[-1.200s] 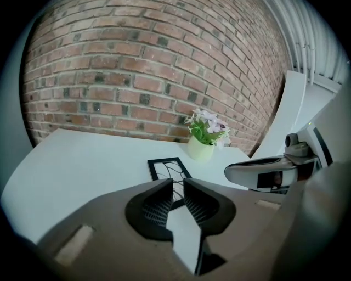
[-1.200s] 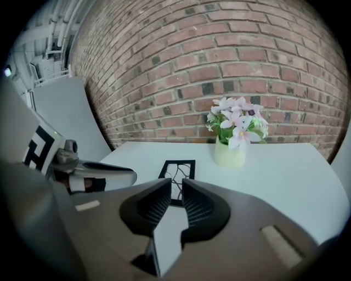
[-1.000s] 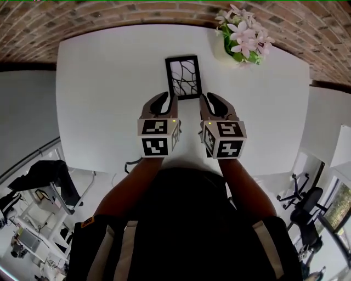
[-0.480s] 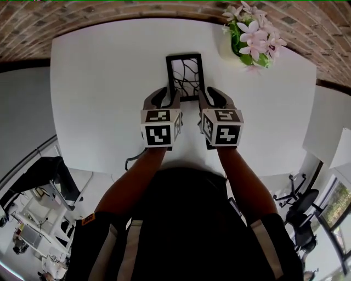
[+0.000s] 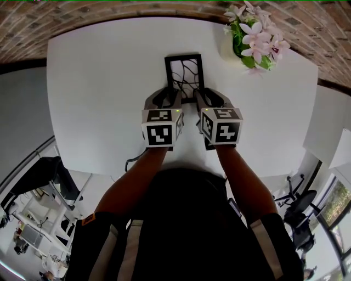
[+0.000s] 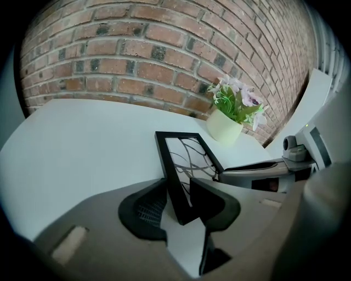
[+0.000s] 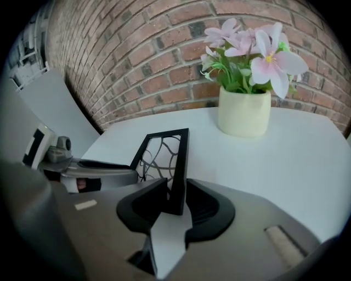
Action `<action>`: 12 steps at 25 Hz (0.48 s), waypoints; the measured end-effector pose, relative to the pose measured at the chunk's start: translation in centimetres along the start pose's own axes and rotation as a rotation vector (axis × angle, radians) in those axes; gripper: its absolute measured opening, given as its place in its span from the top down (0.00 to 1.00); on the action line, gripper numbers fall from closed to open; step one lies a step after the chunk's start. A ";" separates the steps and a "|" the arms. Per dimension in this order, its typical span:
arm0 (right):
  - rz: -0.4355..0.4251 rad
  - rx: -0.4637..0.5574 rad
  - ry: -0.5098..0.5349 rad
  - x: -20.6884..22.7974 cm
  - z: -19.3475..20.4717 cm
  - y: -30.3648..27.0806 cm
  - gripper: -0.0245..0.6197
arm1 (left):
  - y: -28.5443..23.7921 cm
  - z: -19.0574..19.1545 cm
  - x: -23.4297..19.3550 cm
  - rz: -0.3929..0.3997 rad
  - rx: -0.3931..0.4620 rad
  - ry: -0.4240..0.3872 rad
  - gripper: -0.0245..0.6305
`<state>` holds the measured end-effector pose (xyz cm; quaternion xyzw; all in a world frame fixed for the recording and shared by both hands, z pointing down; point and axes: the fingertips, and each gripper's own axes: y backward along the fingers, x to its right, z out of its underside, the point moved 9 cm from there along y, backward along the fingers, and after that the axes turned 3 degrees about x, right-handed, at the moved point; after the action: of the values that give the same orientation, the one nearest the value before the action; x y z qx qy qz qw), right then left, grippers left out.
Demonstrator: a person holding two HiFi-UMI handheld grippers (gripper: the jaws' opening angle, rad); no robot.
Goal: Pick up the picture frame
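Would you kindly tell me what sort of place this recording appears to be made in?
Probably an office or lab workspace: a plain white table stands against a red brick wall, and a black wheeled office chair sits on the floor nearby.

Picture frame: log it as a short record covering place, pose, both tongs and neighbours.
frame: black picture frame, standing on white table
left tongs: open, have just been opening, astride frame's lower left corner, not squeezing
right tongs: open, have just been opening, astride lower right corner, not squeezing
neighbour: potted flowers, behind on the right, apart
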<state>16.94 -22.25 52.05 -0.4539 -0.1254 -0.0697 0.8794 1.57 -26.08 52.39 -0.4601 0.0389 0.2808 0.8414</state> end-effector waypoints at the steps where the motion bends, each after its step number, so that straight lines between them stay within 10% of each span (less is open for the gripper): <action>1: -0.003 -0.002 -0.003 0.0 0.0 -0.1 0.80 | 0.0 0.0 0.0 0.000 -0.001 0.000 0.76; 12: -0.005 0.002 -0.003 -0.3 -0.3 0.8 0.81 | 0.8 -0.4 0.4 0.008 0.018 -0.008 0.78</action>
<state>16.87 -22.01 51.20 -0.4527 -0.1276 -0.0709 0.8797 1.58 -25.83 51.42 -0.4514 0.0399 0.2858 0.8444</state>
